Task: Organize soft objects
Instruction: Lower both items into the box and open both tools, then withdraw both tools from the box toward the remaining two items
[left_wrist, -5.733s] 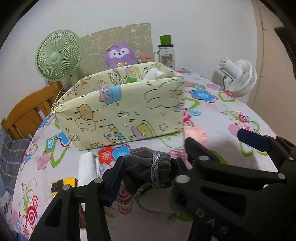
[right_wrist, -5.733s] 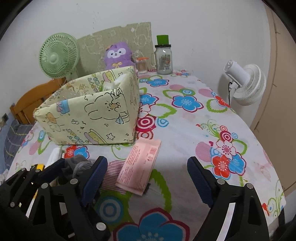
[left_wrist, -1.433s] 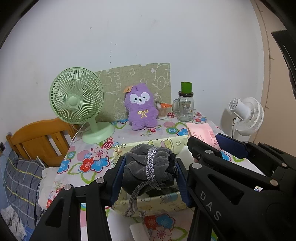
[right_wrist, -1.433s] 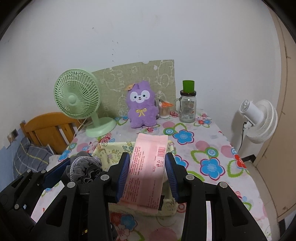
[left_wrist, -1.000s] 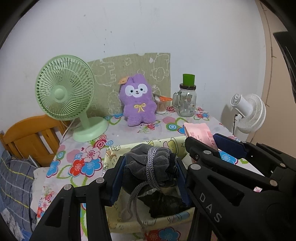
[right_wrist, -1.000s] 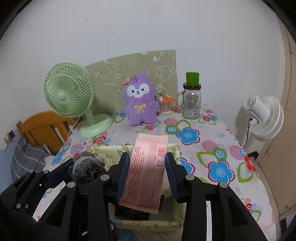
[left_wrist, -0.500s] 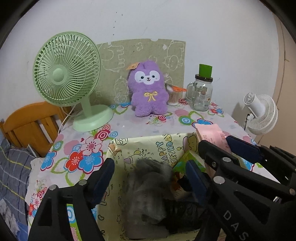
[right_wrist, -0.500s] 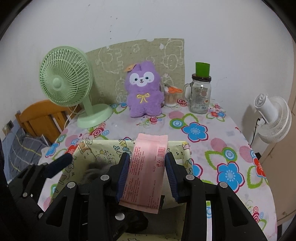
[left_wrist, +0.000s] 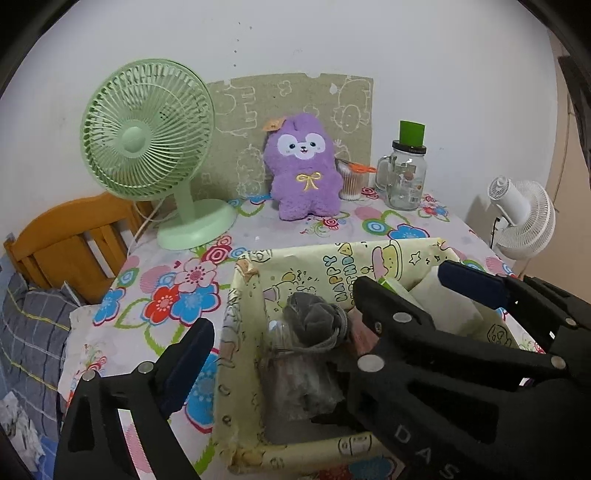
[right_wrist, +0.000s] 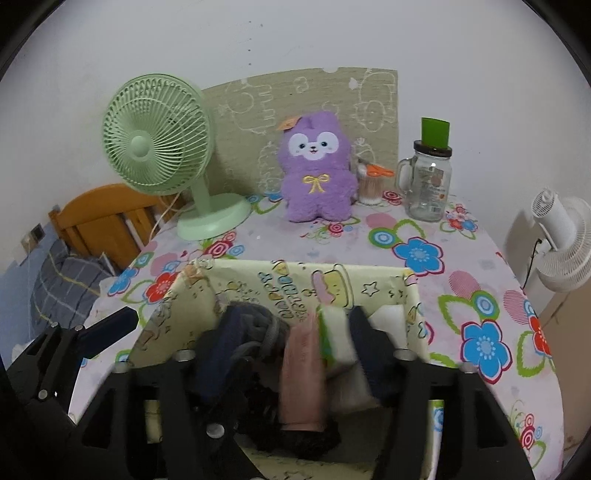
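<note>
The grey drawstring pouch (left_wrist: 314, 317) is shown lying inside the yellow cartoon-print box (left_wrist: 236, 332), below and ahead of the left gripper (left_wrist: 280, 325), whose jaws are spread wide and opening, with neither pad touching the pouch. In the right wrist view the same pouch (right_wrist: 258, 325) is seen just beyond the left finger of the right gripper (right_wrist: 291, 347). The pink packet (right_wrist: 301, 376) is shown blurred and upright between the right gripper's jaws, which are opening; its sides stand clear of both pads. Just to the right of the packet, against the right finger, a green-and-white pack (right_wrist: 334, 332) and a white foam block (right_wrist: 388, 317) are seen in the same box. Dark fabric (right_wrist: 291, 432) lies on the box floor beneath the packet.

Beyond the box, ahead of both grippers, the floral tablecloth (right_wrist: 480, 295) is seen, bearing a purple plush toy (right_wrist: 316, 173) straight ahead at the wall. To the left of the toy stands a green desk fan (right_wrist: 159, 147); to its right, a glass mug jar with a green cap (right_wrist: 428, 181) and a small cup of cotton swabs (right_wrist: 369, 188). A printed board (right_wrist: 258, 110) leans against the wall behind the toy. At the far right edge a white fan (right_wrist: 561, 240) is shown off the table, and at the far left a wooden chair back (left_wrist: 62, 243).
</note>
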